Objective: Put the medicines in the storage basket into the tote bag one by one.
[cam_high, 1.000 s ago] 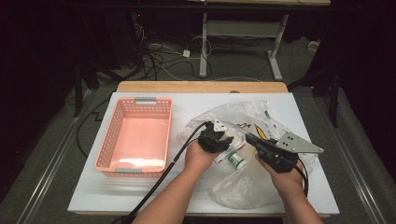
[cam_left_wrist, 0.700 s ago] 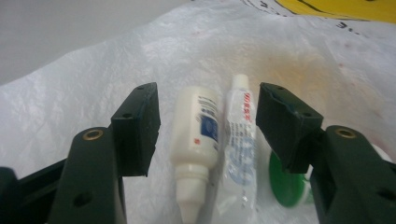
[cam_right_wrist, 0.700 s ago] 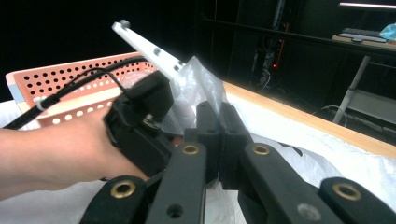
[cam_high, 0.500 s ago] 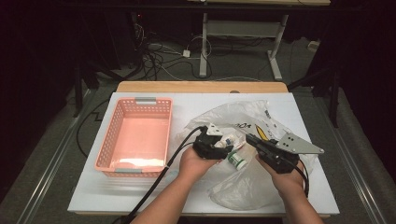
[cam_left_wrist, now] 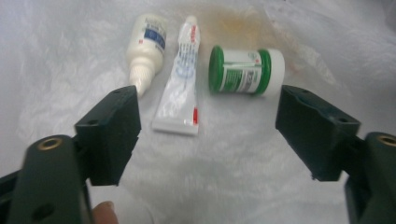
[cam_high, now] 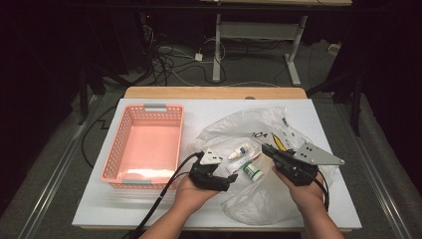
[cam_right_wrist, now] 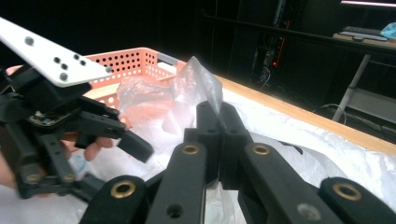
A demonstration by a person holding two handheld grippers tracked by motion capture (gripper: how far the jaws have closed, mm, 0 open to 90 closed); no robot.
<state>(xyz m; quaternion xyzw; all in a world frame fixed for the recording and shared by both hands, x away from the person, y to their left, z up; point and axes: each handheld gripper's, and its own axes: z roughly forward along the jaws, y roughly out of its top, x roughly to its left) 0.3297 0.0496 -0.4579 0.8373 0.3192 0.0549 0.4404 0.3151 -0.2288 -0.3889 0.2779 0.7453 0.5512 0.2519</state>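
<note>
The left gripper [cam_left_wrist: 205,135] has swung toward the bag's mouth, jaws wide — the tube [cam_left_wrist: 180,91] lies just ahead. The right gripper [cam_right_wrist: 219,135] pinches the plastic bag [cam_right_wrist: 205,84], likely readying a pick.

I see a salmon-pink basket [cam_high: 144,144] w/ perforated walls, grey handle clips. Counter [cam_high: 99,209] white, tan wood at far edge. Clear plastic bag [cam_high: 263,199], black/yellow print. White dropper bottle [cam_left_wrist: 148,44] w/ blue label; white tube [cam_left_wrist: 180,84], red marks; jar [cam_left_wrist: 246,70] green-white. Both hand-held grippers black.
</note>
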